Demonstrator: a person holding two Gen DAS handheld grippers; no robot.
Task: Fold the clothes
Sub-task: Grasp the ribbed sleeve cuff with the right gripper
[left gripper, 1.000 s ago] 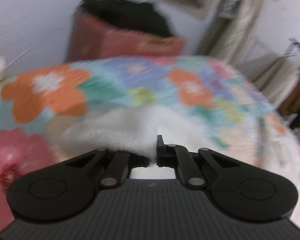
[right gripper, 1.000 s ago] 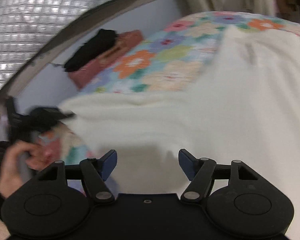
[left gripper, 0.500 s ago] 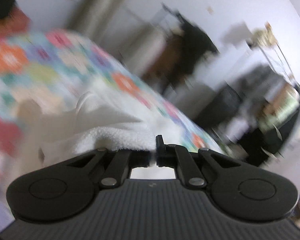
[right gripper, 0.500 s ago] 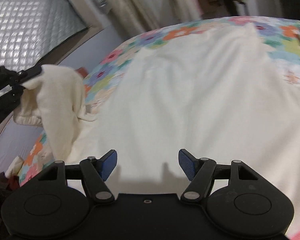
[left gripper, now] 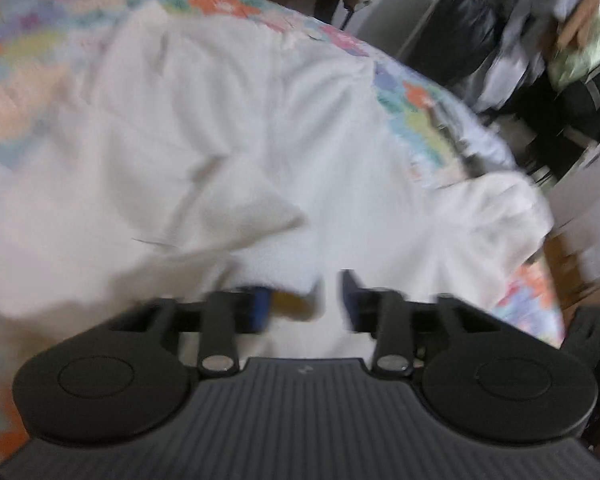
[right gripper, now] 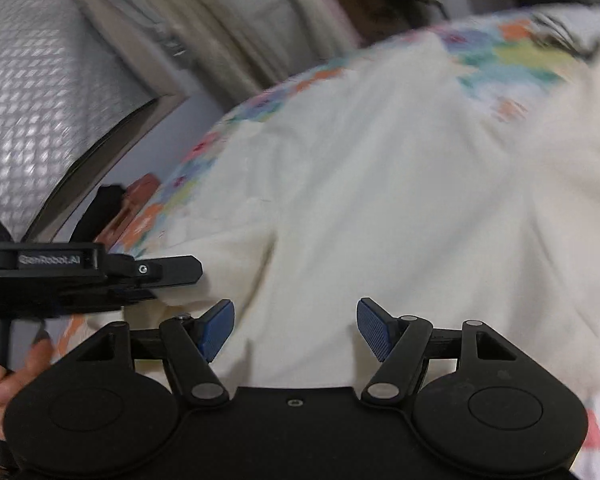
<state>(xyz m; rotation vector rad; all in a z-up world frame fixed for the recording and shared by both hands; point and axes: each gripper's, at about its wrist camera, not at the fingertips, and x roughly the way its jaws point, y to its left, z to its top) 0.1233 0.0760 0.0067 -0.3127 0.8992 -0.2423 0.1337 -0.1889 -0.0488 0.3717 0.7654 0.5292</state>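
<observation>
A cream white garment [left gripper: 240,128] lies spread over a bed with a floral cover [left gripper: 424,120]. In the left wrist view my left gripper [left gripper: 304,300] has its jaws parted over the cloth, with a fold of the sleeve [left gripper: 236,232] lying just ahead on the body; the frame is blurred. In the right wrist view my right gripper [right gripper: 294,328] is open and empty just above the garment [right gripper: 380,184]. The left gripper [right gripper: 172,270] shows there at the left, at the folded sleeve's edge.
A grey quilted headboard [right gripper: 32,92] and curtains [right gripper: 204,28] stand behind the bed. A red-brown box with dark clothes [right gripper: 128,200] sits at the bed's far side. Dark hanging clothes and bags [left gripper: 540,60] crowd the room beyond the bed's right edge.
My left gripper carried the sleeve across onto the garment's body and its jaws have opened, letting the cloth go. The right gripper stayed open above the garment.
</observation>
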